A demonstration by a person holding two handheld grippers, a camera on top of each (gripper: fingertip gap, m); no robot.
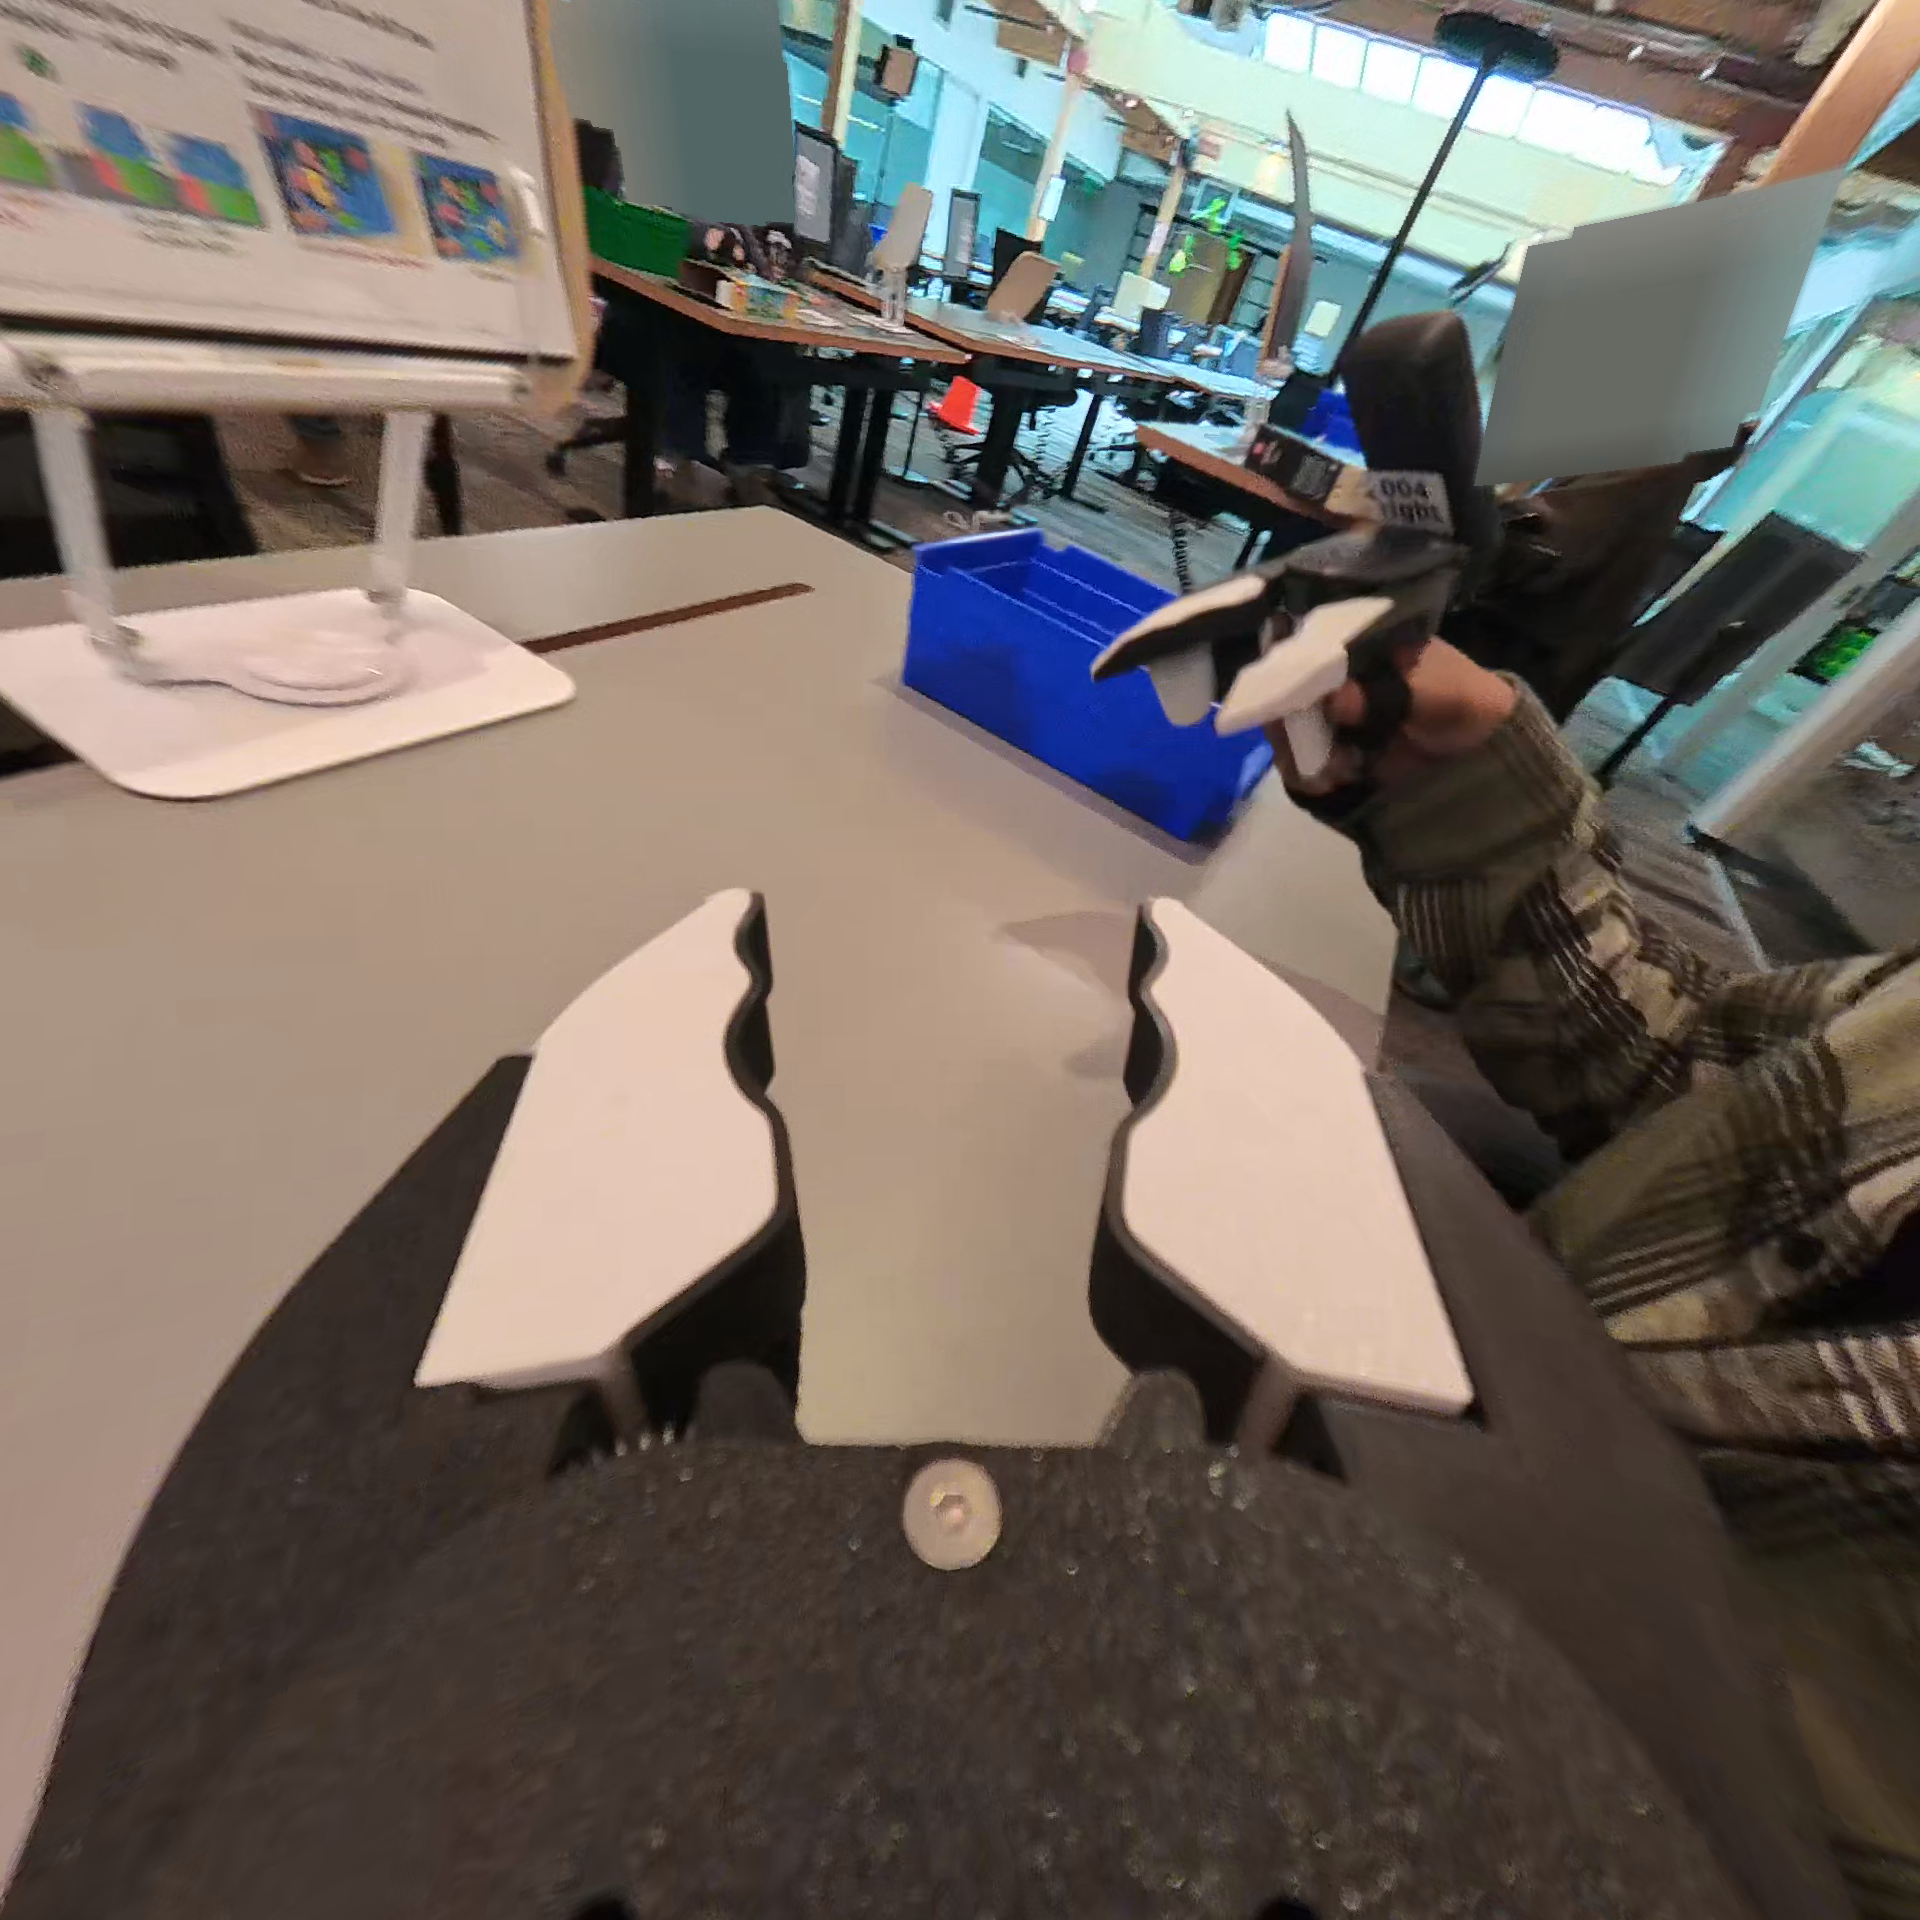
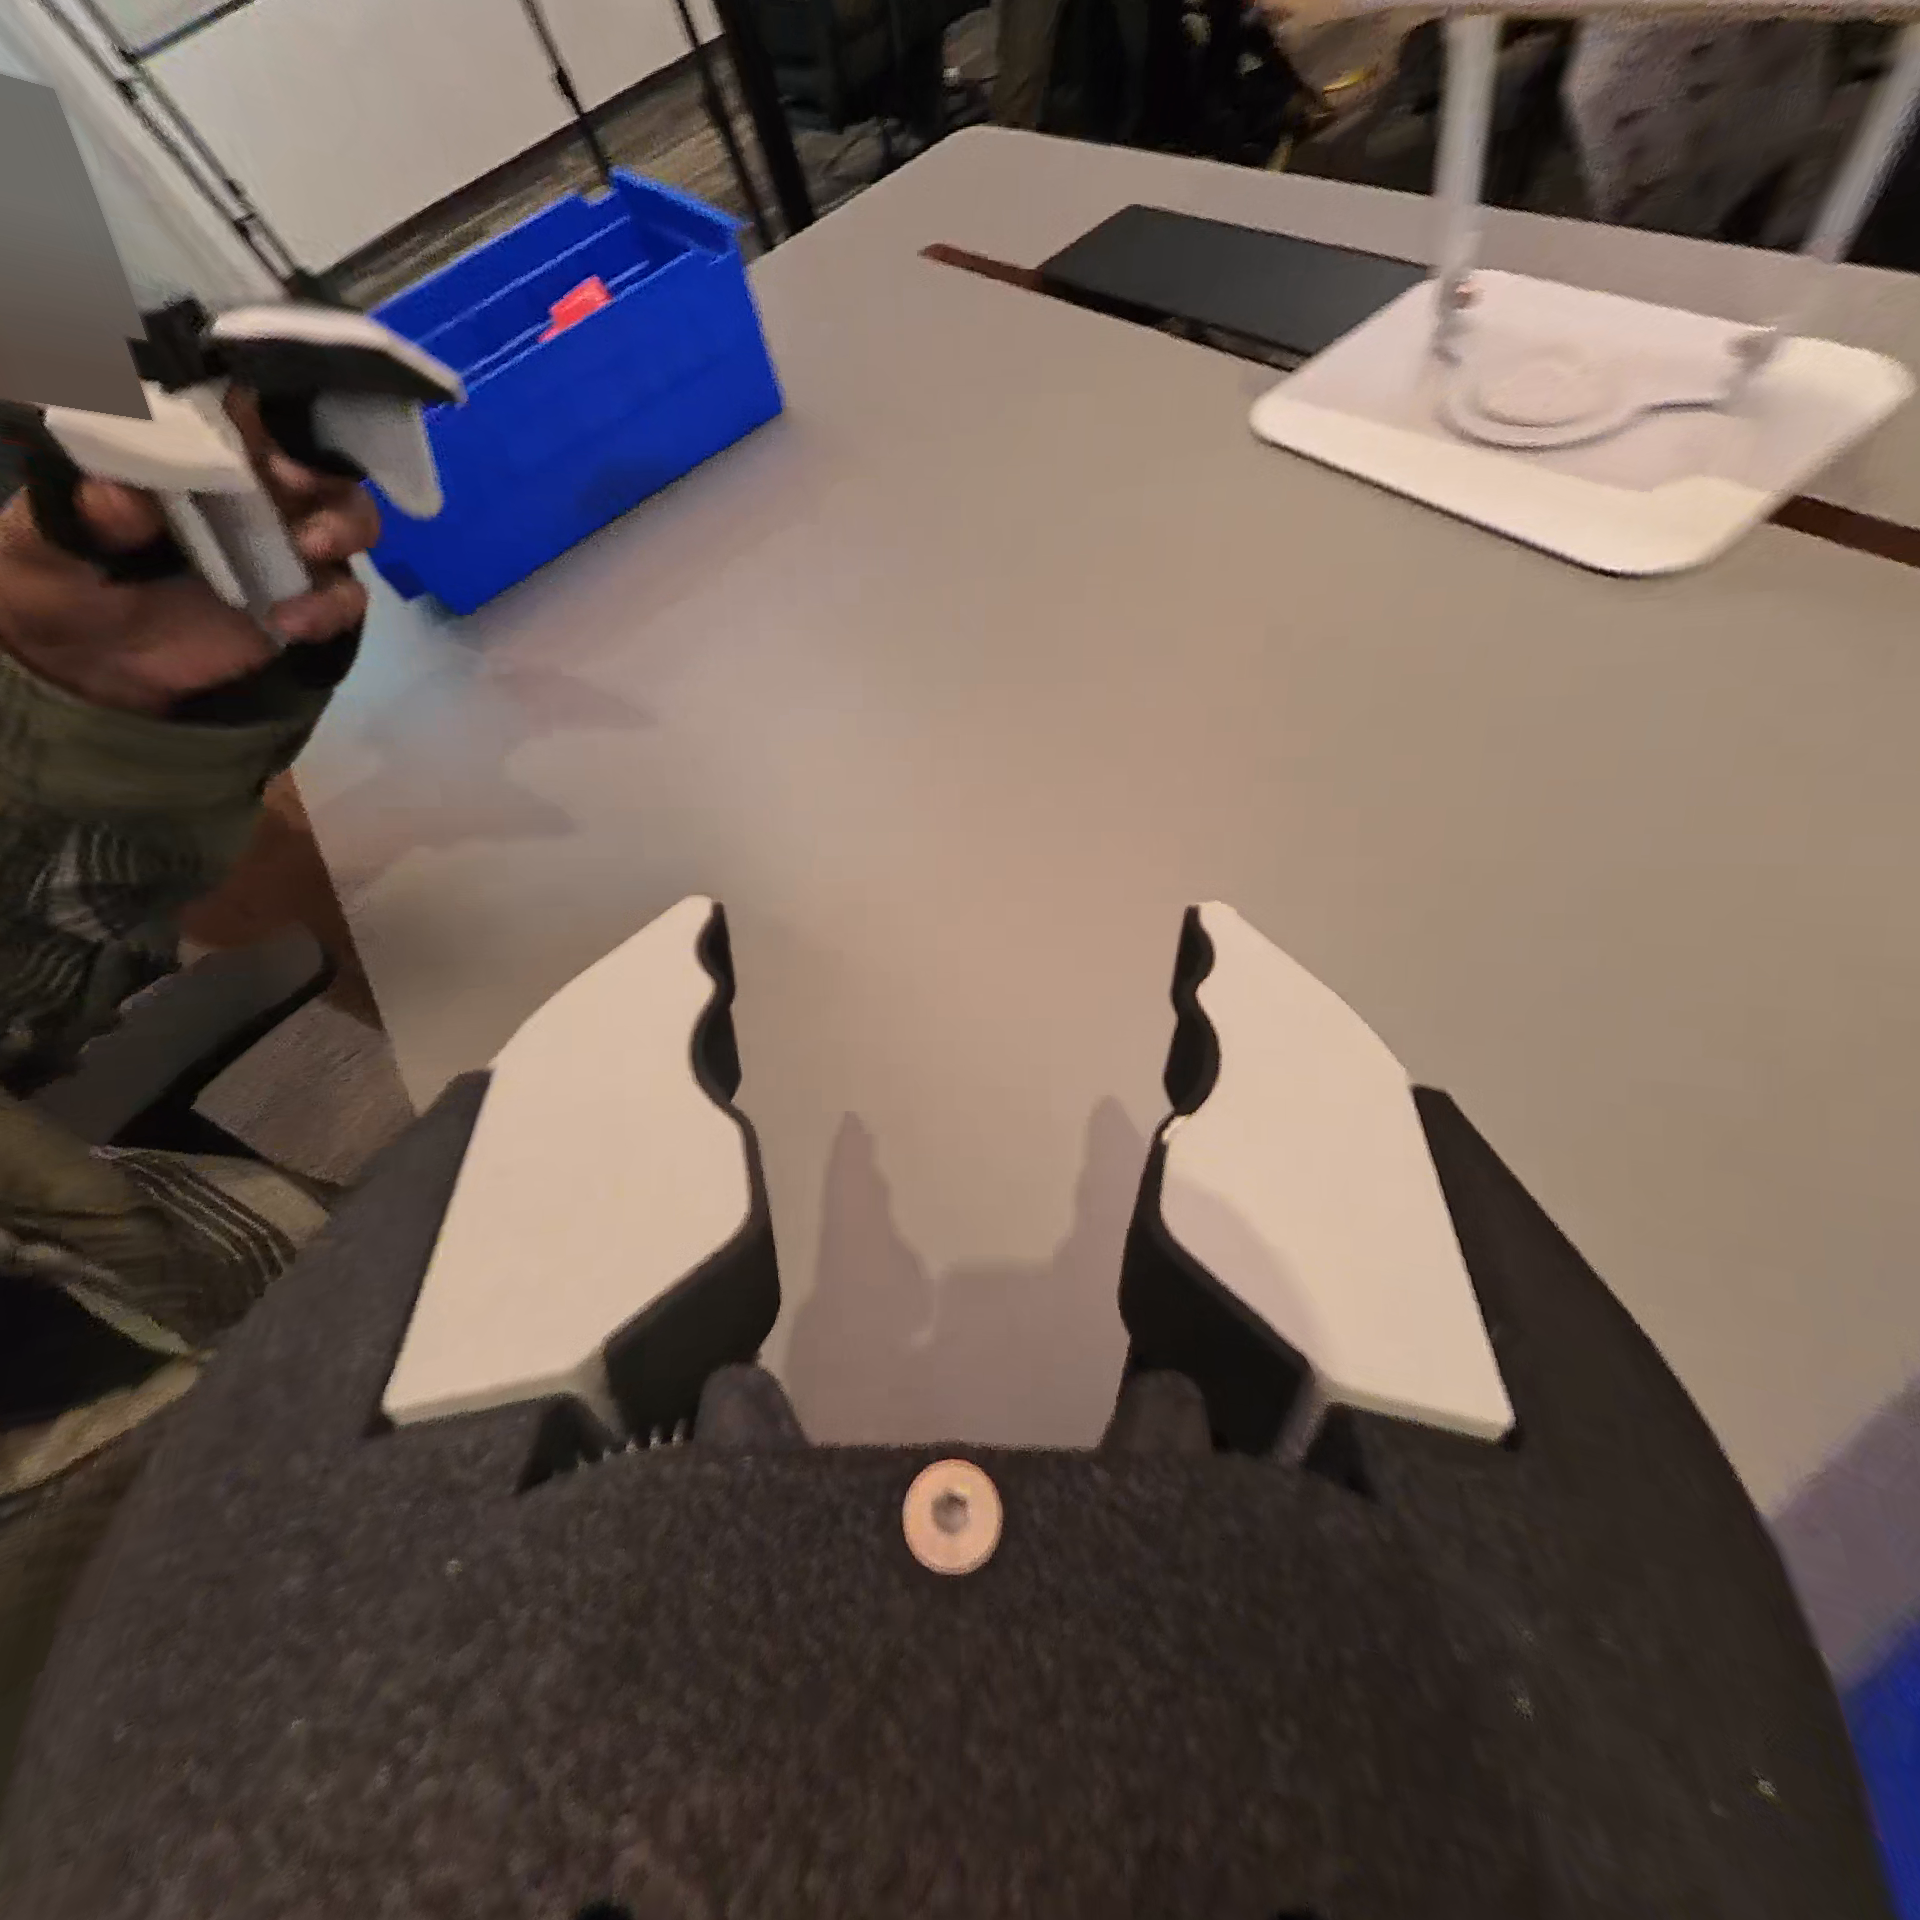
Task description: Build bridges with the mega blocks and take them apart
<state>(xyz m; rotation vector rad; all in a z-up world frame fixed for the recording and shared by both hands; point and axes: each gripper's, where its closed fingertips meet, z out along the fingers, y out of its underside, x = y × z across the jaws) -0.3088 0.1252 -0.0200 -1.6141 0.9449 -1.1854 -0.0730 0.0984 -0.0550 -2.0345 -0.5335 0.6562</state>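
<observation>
Left wrist view: left gripper [image 1: 951,935] is hovering over the grey table [image 1: 416,935], fingers spread wide, nothing between them. Beyond it, right gripper [image 1: 1164,675] is showing in a hand [image 1: 1444,717] with a plaid sleeve [image 1: 1621,997], raised just in front of the blue bin [image 1: 1018,665] at the table's far right edge. From this side its fingers are looking apart. White stand base [image 1: 312,686] is sitting far left on the table, carrying a printed sheet [image 1: 281,156] with coloured pictures.

Right wrist view: right gripper [image 2: 956,925] is also hovering over bare table [image 2: 1039,675], fingers wide apart and holding nothing. Left gripper [image 2: 405,436] is appearing at the left edge, held in a hand [image 2: 135,613], overlapping the near corner of the blue bin [image 2: 623,416]. One red block [image 2: 577,307] is lying inside the bin; no other mega blocks are showing on the table. A black flat object [image 2: 1226,275] is lying at the far edge beside the white stand base [image 2: 1579,436].
</observation>
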